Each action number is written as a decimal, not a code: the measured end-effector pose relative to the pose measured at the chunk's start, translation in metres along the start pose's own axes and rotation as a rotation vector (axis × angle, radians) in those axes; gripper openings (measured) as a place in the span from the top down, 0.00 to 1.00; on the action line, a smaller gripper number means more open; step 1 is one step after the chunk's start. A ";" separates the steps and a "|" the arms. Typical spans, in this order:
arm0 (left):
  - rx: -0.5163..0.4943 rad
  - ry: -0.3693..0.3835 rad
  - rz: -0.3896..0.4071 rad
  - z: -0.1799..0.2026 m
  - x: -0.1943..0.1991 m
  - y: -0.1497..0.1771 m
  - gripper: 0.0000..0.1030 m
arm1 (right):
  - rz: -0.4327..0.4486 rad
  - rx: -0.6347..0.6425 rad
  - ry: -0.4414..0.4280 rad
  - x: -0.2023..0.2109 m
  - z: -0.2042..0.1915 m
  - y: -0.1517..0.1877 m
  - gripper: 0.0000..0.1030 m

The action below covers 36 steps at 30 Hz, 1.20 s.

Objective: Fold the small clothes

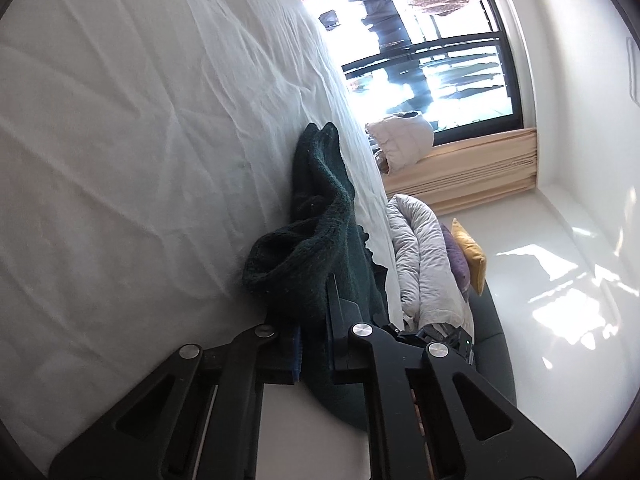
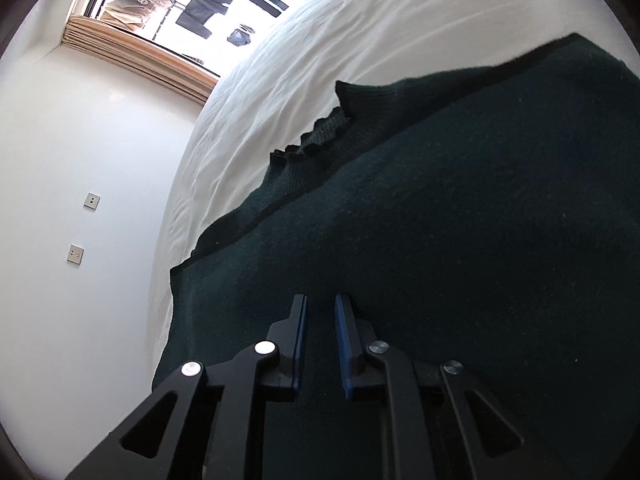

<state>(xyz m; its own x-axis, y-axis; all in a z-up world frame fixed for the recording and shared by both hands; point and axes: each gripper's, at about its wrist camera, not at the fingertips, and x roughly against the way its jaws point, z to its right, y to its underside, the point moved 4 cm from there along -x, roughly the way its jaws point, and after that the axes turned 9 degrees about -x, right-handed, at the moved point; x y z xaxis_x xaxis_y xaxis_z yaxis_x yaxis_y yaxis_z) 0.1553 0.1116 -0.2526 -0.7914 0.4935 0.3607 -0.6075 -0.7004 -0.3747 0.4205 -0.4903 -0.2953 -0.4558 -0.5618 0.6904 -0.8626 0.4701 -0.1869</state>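
Dark green sweater (image 2: 460,208) sprawls over white bed (image 1: 140,120). Left gripper (image 1: 314,320) pinches its bunched edge; right gripper (image 2: 321,308) narrow, pinching fabric, fingertips buried. Rolled duvet (image 1: 420,248), window (image 1: 432,48) beyond.

Dk green knit sweater (image 2: 460,220) lies rumpled, partly folded, on bed.

You've got a dark green knit sweater (image 2: 460,208) with black edging on a plain white bed sheet (image 1: 120,120). Your black right gripper (image 2: 321,308) shows blue pads (image 2: 343,344). Beige curtain (image 1: 480,168), mustard pillow (image 1: 472,252) and purple pillow (image 1: 456,264) behind.
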 end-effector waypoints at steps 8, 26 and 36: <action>-0.038 -0.023 0.003 0.012 -0.004 -0.007 0.94 | -0.008 -0.031 -0.063 -0.003 0.016 -0.002 1.00; -0.249 -0.069 0.024 0.077 -0.017 -0.017 0.94 | 0.037 0.062 -0.039 -0.006 0.014 0.004 1.00; -0.127 -0.058 -0.129 0.030 -0.032 -0.016 0.90 | 0.045 0.060 -0.040 -0.008 0.011 0.007 1.00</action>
<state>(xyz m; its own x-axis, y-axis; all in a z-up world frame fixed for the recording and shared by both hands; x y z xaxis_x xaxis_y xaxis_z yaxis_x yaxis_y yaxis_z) 0.1925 0.0910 -0.2325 -0.7033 0.5421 0.4599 -0.7104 -0.5603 -0.4259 0.4158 -0.4900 -0.3100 -0.5022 -0.5683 0.6518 -0.8519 0.4548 -0.2597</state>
